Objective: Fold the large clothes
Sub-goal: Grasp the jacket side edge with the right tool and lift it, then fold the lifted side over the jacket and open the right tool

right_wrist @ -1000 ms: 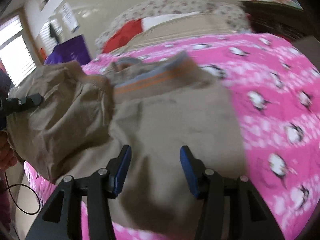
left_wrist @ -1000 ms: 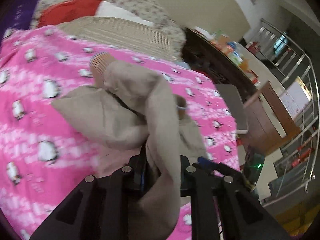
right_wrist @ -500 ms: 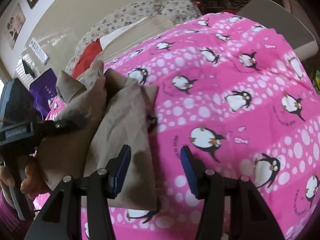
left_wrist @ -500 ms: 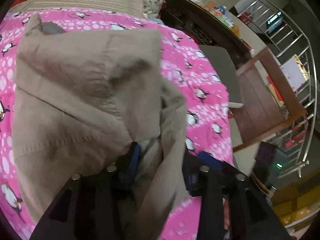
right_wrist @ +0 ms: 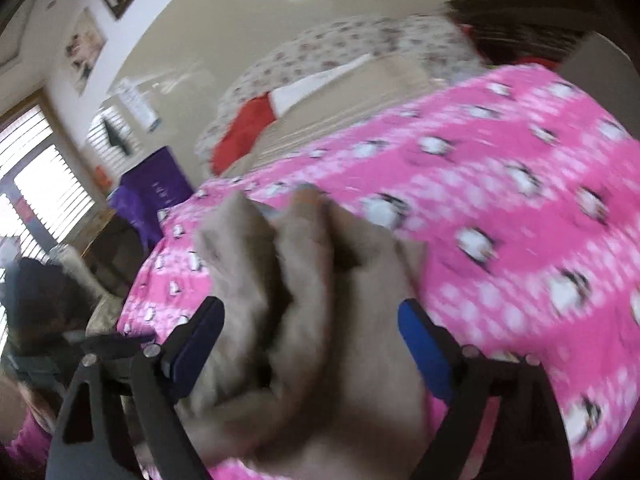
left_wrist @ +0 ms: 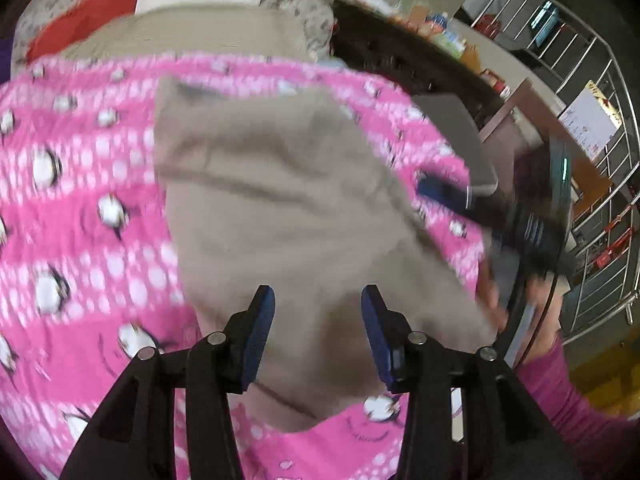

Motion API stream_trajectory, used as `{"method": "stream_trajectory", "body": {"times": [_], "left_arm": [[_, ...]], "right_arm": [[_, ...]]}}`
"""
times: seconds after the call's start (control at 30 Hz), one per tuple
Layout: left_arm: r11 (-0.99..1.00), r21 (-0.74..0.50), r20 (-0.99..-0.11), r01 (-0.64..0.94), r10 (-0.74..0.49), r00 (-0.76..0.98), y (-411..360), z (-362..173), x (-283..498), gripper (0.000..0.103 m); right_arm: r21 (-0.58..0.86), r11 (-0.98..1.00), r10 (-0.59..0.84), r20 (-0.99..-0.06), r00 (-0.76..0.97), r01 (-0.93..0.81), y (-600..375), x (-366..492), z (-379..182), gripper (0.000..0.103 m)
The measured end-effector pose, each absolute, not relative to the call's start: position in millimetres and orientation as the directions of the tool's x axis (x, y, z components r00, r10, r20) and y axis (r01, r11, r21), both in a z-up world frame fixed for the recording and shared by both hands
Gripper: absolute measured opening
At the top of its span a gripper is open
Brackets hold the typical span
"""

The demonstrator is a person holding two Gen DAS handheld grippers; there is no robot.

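Observation:
A beige garment [left_wrist: 280, 216] lies folded into a rough rectangle on the pink penguin-print bedspread [left_wrist: 72, 208]. My left gripper [left_wrist: 318, 320] is open just above its near edge, with nothing between the blue pads. The right gripper shows at the right of the left wrist view [left_wrist: 452, 196]. In the right wrist view the same garment [right_wrist: 320, 300] is bunched in loose folds. My right gripper [right_wrist: 310, 344] is wide open above it, its pads either side of the cloth and not touching it.
Striped, red and floral pillows [left_wrist: 180, 36] are piled at the head of the bed. A dark cluttered shelf [left_wrist: 400, 60], a wooden chair and metal railings [left_wrist: 592, 160] stand to the right. A purple bag [right_wrist: 156, 192] and a window are to the left.
My left gripper has let go of the beige garment and opened. The garment now lies flat on the bed. My right gripper has opened wider and come back over the cloth.

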State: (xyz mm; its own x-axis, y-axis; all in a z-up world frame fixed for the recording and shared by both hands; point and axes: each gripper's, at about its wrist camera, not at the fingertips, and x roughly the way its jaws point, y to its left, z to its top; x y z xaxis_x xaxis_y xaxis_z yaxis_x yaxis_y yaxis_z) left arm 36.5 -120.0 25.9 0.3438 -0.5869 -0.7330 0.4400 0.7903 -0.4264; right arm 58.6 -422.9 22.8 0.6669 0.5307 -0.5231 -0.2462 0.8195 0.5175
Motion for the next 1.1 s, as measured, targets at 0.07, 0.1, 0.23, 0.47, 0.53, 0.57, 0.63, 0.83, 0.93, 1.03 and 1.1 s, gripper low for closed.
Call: {"method": "stream_trajectory", "body": {"times": [0.07,0.1,0.23,0.47,0.53,0.57,0.63,0.83,0.93,1.03,1.1], "left_arm": [[0.799,-0.426,-0.755,0.424,-0.573,0.32,-125.7,5.1,33.7,0.032],[0.802,-0.42,-0.761,0.425,-0.566,0.317,-130.7,-1.4,33.1,0.032],[0.808,-0.38,-0.755,0.451,-0.552,0.353,-142.8,-5.9,26.7,0.032],[0.785,-0.342,-0.731,0.516,-0.567,0.379,-149.2,13.3,17.6,0.032],[0.794,-0.315,-0.739,0.52,-0.549,0.39,-151.9,7.0,16.4,0.032],[0.8,-0.301,-0.751,0.52,-0.534,0.387,-154.9,0.4,18.7,0.032],[0.812,-0.277,-0.779,0.514,-0.503,0.375,-167.7,-10.4,23.6,0.032],[0.827,-0.221,-0.804,0.517,-0.455,0.384,-177.7,-12.2,21.1,0.032],[0.829,-0.236,-0.8,0.506,-0.461,0.383,-175.9,-13.4,26.1,0.032],[0.835,-0.235,-0.798,0.497,-0.458,0.392,-174.0,-13.6,27.4,0.032],[0.839,-0.236,-0.798,0.491,-0.455,0.394,-171.7,-11.2,21.0,0.032]], "right_arm": [[0.513,0.809,0.565,-0.542,0.622,-0.287,-406.8,82.4,25.8,0.093],[0.505,0.812,0.568,-0.568,0.595,-0.293,-397.7,94.2,25.0,0.093],[0.421,0.834,0.551,-0.666,0.502,-0.357,-349.6,129.2,19.5,0.092],[0.348,0.87,0.493,-0.613,0.617,-0.349,-362.1,127.6,35.3,0.012],[0.411,0.869,0.481,-0.578,0.659,-0.275,-393.1,124.4,24.9,0.012],[0.392,0.896,0.421,-0.599,0.681,-0.209,-405.6,126.1,8.9,0.012],[0.384,0.911,0.382,-0.655,0.652,-0.148,-410.9,134.9,-20.9,0.013],[0.352,0.926,0.358,-0.693,0.626,-0.14,-415.7,113.9,0.2,0.035],[0.355,0.907,0.414,-0.66,0.626,-0.226,-413.0,78.7,37.1,0.042],[0.355,0.899,0.435,-0.673,0.598,-0.255,-404.2,49.4,44.1,0.059],[0.348,0.901,0.433,-0.709,0.556,-0.258,-401.3,37.9,28.1,0.049]]}}
